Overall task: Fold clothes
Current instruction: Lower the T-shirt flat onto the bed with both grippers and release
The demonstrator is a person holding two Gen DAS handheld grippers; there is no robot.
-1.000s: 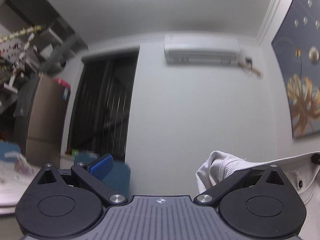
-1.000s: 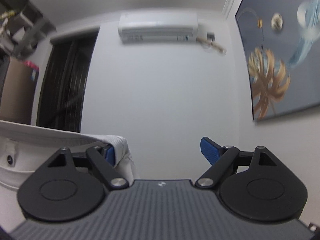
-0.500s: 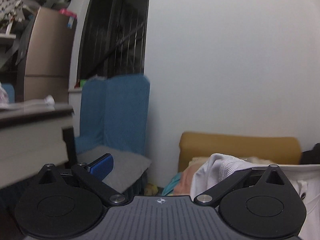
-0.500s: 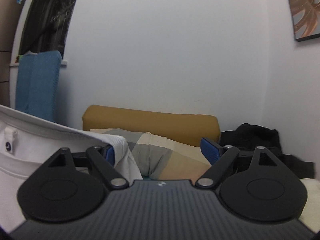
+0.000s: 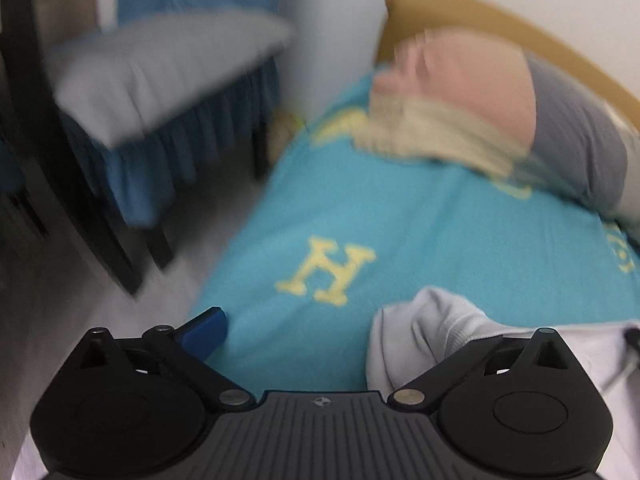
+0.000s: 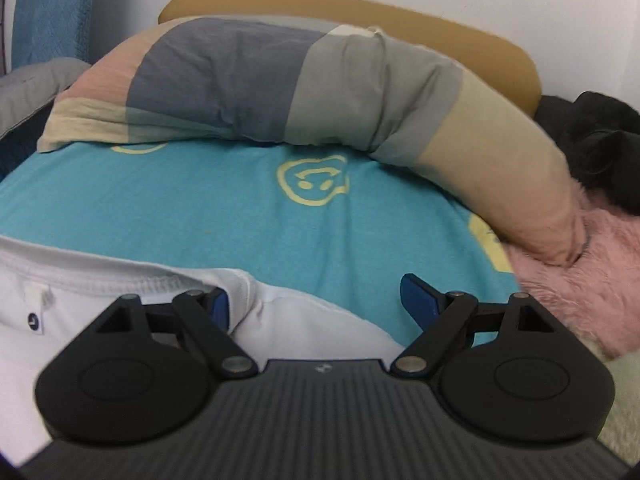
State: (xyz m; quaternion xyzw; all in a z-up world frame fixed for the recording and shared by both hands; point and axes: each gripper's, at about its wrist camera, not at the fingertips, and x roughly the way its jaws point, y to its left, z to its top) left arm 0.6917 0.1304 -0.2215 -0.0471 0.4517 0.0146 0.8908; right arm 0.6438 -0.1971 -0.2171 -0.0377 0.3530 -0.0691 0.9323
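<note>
While both grippers are pointed down over the bed, a white garment (image 6: 132,320) is seen draped between them above the turquoise blanket (image 6: 208,208). On the right gripper (image 6: 316,300) the jaws stand wide apart; the garment's shoulder seam is hooked over the left blue finger pad (image 6: 220,306), while the right pad (image 6: 418,300) hangs free over the blanket. The stitched neckline, with a small label beneath it, runs leftward out of that view.

On the left gripper (image 5: 340,328) the jaws are likewise spread; its left blue pad (image 5: 206,330) is bare, and the right finger is buried under bunched white cloth (image 5: 440,332), so the pad cannot be seen. Whether the fabric is merely hung on that finger or pinched cannot be told. This view is blurred.

Beyond the garment's upper edge a broad stretch of blanket lies uncovered, marked with a yellow H (image 5: 326,270) and a yellow smiley (image 6: 312,180). That open area is bounded at the far side by a colour-blocked pillow (image 6: 300,92) lying against the ochre headboard (image 6: 460,36). At the right edge a pink fluffy throw (image 6: 580,276) and dark clothing (image 6: 596,148) are piled. The bed's left edge drops to pale floor (image 5: 80,300), where a chair with a grey cushion (image 5: 160,76) stands close beside the mattress.
</note>
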